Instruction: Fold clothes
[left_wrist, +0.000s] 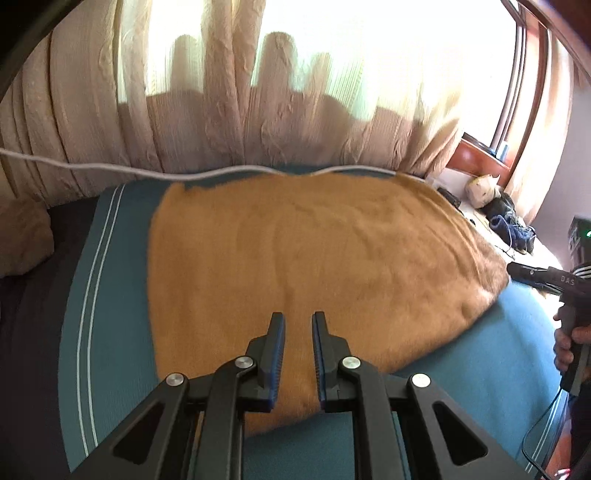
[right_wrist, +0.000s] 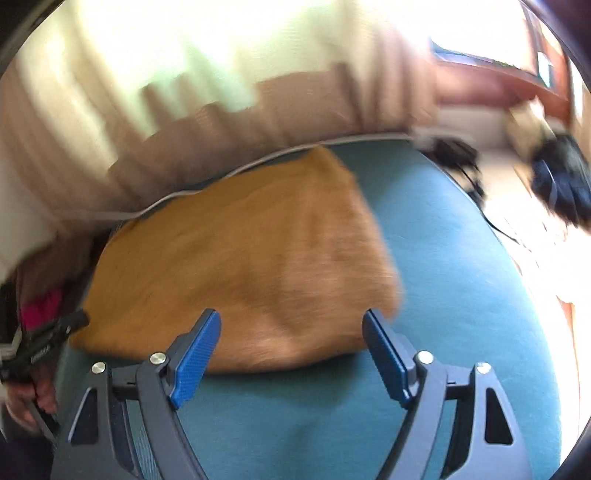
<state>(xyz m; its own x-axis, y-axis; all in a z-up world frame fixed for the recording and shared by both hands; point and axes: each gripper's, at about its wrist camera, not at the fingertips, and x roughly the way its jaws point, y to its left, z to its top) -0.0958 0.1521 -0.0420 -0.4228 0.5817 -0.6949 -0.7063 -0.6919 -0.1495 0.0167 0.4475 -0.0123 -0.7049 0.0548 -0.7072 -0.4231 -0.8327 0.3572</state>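
A tan fleecy garment (left_wrist: 303, 266) lies spread flat on a teal bedcover (left_wrist: 110, 295). My left gripper (left_wrist: 298, 318) hangs over the garment's near edge with its jaws a narrow gap apart and nothing clearly pinched between them. In the right wrist view, which is blurred, the same garment (right_wrist: 243, 266) lies ahead on the teal cover (right_wrist: 461, 295). My right gripper (right_wrist: 291, 321) is wide open and empty just short of the garment's near edge. The right gripper also shows at the far right of the left wrist view (left_wrist: 532, 275), beside the garment's right edge.
Cream curtains (left_wrist: 221, 110) hang behind the bed, with a grey cable (left_wrist: 110, 170) along their foot. A brown pillow (left_wrist: 22, 240) sits at the left. Dark and blue items (left_wrist: 506, 218) lie on a pale surface at the right. The left gripper shows at the left of the right wrist view (right_wrist: 48, 343).
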